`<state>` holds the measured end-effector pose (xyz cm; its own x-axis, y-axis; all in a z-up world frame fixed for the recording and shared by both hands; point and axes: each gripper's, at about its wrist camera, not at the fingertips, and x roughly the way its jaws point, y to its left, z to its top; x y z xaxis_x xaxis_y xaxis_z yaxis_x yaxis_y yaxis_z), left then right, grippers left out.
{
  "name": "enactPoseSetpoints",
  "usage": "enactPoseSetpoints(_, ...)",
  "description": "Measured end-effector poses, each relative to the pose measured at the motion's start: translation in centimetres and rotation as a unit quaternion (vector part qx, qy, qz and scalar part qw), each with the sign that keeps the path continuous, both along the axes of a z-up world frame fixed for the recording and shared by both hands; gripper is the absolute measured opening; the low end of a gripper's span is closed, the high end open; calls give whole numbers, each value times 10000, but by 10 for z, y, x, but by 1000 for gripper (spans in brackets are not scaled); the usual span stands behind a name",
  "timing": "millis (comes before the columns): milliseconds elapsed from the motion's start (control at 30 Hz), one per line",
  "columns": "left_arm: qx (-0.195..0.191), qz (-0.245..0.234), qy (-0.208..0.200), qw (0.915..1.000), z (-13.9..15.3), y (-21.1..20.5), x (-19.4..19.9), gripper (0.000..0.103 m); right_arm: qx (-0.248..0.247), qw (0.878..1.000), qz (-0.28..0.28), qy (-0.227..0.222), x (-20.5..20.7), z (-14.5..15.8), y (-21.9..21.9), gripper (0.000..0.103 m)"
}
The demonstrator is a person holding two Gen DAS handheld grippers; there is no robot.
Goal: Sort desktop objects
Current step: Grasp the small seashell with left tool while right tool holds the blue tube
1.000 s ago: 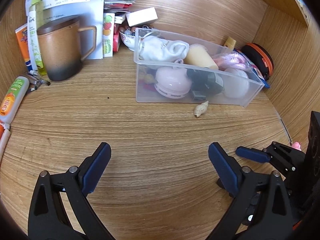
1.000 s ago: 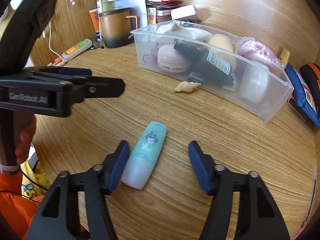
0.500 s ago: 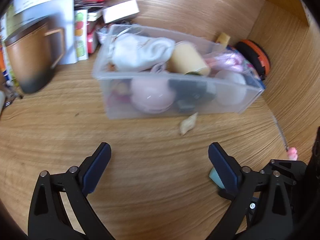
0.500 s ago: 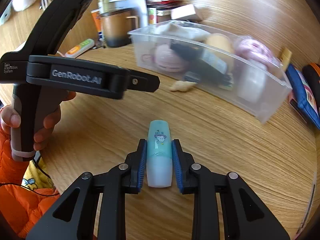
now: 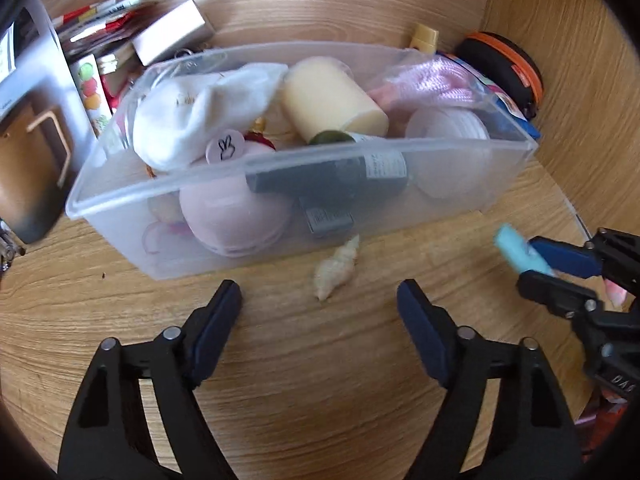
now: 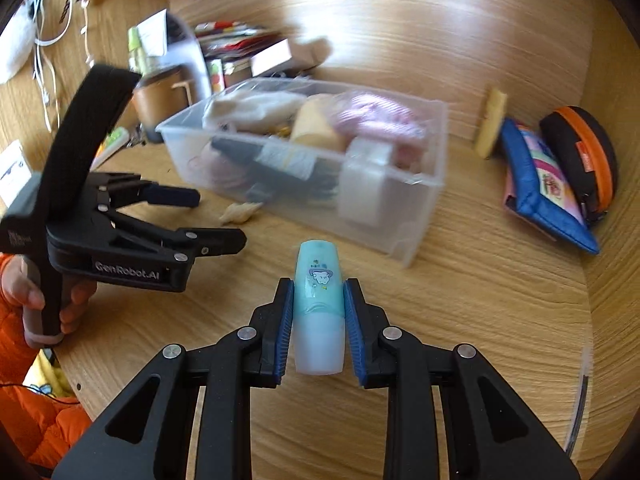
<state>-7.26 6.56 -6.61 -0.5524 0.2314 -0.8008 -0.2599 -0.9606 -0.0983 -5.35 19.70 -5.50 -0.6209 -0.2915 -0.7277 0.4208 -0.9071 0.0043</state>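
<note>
My right gripper point(image 6: 318, 300) is shut on a small teal tube point(image 6: 318, 292) with a cartoon print and holds it above the desk, just in front of the clear plastic bin point(image 6: 424, 184). The tube also shows in the left wrist view point(image 5: 520, 252) between the right gripper's fingers. My left gripper point(image 5: 320, 312) is open and empty, with a small cream seashell point(image 5: 336, 268) lying between its fingertips. The shell rests against the bin's front wall point(image 5: 280, 184). The bin holds a white sock, a cream cylinder, a pink round case, a dark bottle and pink cord.
A brown mug point(image 5: 28, 176) stands left of the bin, with books and a small box point(image 5: 172, 32) behind it. A blue pouch point(image 6: 540, 184) and an orange-black case point(image 6: 584, 156) lie right of the bin by the wooden side wall.
My right gripper closed on the teal tube, lifted it off the desk and carried it toward the bin. My left gripper moved forward to the seashell, still open.
</note>
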Motion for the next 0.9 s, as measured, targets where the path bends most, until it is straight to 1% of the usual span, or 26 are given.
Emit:
enactPoseSetpoints(33,54,-13,-35,10000,0,1,-2,75,-41,10000,-16,27,-1,1,3,23)
enactPoseSetpoints(67,11,6,-13,10000,0,2,-3,74,-84,9999,-29,50,-2,2,5,23)
enactPoseSetpoints(167,-204,1,55,9998,0,9,-4,65,-145,9998,-20,93,-5,3,7,23)
enactPoseSetpoints(200,-251,-26,91,9996,0,12,-4,57,-161,9998,-6,117,-5,3,8,23)
enactPoseSetpoints(233,-327,-65,126,9994,0,15,-4,53,-170,9997,5,152,-5,4,9,23)
enactPoseSetpoints(400,-444,-107,170,9988,-1,22,-6,51,-233,9995,72,199,-6,3,12,23)
enactPoseSetpoints(500,-516,-190,228,9982,-1,26,-5,47,-267,9993,108,230,-5,3,13,23)
enactPoseSetpoints(567,-541,-196,176,9982,-1,27,-7,46,-289,9991,131,265,-5,4,13,23)
enactPoseSetpoints(733,-566,-342,179,9976,0,33,-9,22,-328,9987,163,351,-2,7,11,23)
enactPoseSetpoints(900,-598,-383,187,9973,0,39,-8,21,-356,9984,160,417,0,11,11,23)
